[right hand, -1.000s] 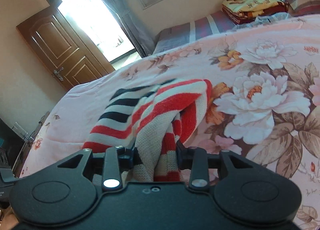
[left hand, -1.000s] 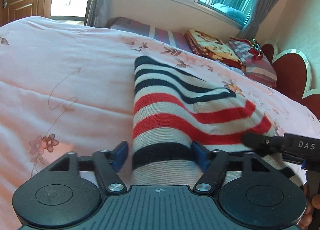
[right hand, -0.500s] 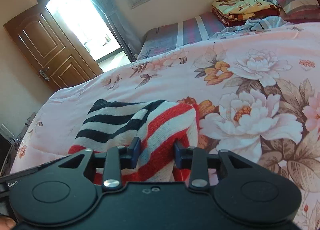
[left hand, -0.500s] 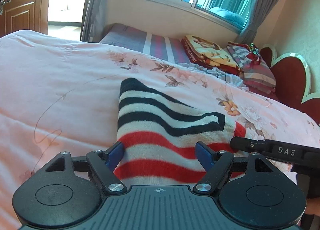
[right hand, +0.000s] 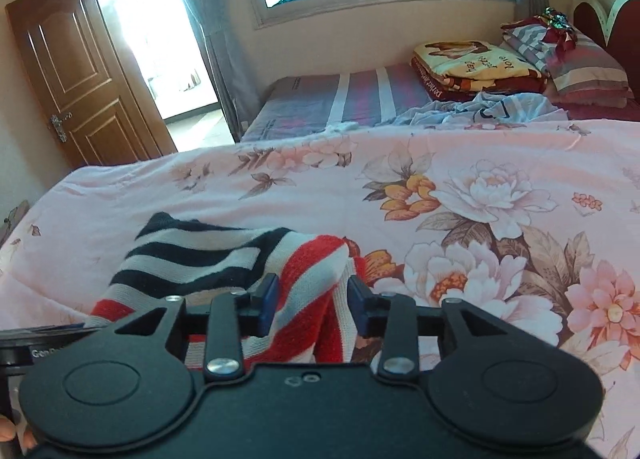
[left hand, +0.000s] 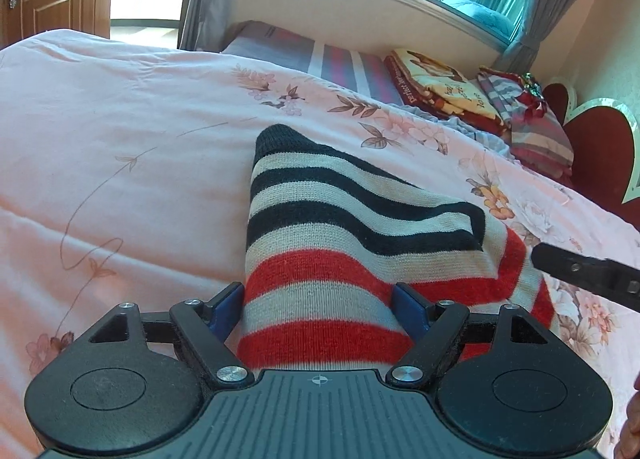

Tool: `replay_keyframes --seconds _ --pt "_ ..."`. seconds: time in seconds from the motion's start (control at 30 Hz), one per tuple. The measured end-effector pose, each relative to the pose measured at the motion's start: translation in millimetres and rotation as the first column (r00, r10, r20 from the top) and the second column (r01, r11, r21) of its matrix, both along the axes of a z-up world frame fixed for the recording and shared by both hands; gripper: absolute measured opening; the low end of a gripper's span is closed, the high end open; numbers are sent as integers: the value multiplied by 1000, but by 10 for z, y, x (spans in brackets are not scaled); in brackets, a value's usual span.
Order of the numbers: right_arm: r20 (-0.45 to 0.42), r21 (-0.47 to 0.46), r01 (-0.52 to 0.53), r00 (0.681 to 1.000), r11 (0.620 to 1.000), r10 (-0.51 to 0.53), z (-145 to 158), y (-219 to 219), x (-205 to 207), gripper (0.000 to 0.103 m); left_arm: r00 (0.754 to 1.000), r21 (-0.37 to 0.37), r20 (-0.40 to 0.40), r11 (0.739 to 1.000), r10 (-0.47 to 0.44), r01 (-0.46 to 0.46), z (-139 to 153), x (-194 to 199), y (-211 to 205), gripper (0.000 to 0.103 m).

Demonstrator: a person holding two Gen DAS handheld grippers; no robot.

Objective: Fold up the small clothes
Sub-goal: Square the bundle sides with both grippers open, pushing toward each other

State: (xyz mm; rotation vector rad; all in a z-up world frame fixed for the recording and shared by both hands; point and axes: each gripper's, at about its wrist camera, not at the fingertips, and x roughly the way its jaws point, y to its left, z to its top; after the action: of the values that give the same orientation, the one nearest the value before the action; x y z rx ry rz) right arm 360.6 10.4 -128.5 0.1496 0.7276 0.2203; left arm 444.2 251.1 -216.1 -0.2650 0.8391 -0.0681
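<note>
The striped knit garment (left hand: 320, 259), in bands of black, cream and red, lies on the pink floral quilt (left hand: 120, 139) of the bed, and both grippers are at its near end. From the left gripper (left hand: 320, 299) the cloth runs straight away from the fingers: its long axis goes from the red bands between the blue pads up to the black tip at the far end, and a second layer spreads to the right, where its black edge turns a corner. The left fingers (left hand: 226, 307) stand wide, and the cloth fills the gap between them and touches both pads; I judge that they grip this wide near end.

In the right wrist view the right gripper (right hand: 312, 299) has a bunched red and cream fold of the same garment (right hand: 224, 255) between its fingers (right hand: 267, 299). Its jaws have just been opening. The left pad meets the cloth and the right pad seems just beside it, so I cannot tell if the fold is gripped or already released.

The two grippers are near each other; a part of the right gripper (left hand: 580, 271) enters the left view from the right edge. The black striped end lies far from both, more to the left hand's side.

The near hem is hidden under the bodies of the grippers, and what kind of garment it is I cannot say. Far back a folded blanket (right hand: 472, 63) and pillows (right hand: 576, 55) lie at the head of the bed.
</note>
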Motion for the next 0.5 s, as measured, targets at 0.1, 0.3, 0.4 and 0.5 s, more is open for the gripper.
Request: replay_keyframes --seconds 0.1,0.3,0.4,0.5 --pt "30 0 -56 998 998 56 122 88 -261 40 999 18 26 999 -27 27 83 -200 -10 79" --pt "-10 -118 -115 993 986 115 -71 264 -575 36 996 78 47 994 -81 77 69 -565 -63 79" --pt "-45 -168 -93 995 981 87 -309 212 -559 38 998 56 30 997 -61 60 -10 -530 -37 89" --pt "-80 -78 -31 996 997 24 -293 109 -550 42 998 102 33 994 -44 41 7 -548 -91 92"
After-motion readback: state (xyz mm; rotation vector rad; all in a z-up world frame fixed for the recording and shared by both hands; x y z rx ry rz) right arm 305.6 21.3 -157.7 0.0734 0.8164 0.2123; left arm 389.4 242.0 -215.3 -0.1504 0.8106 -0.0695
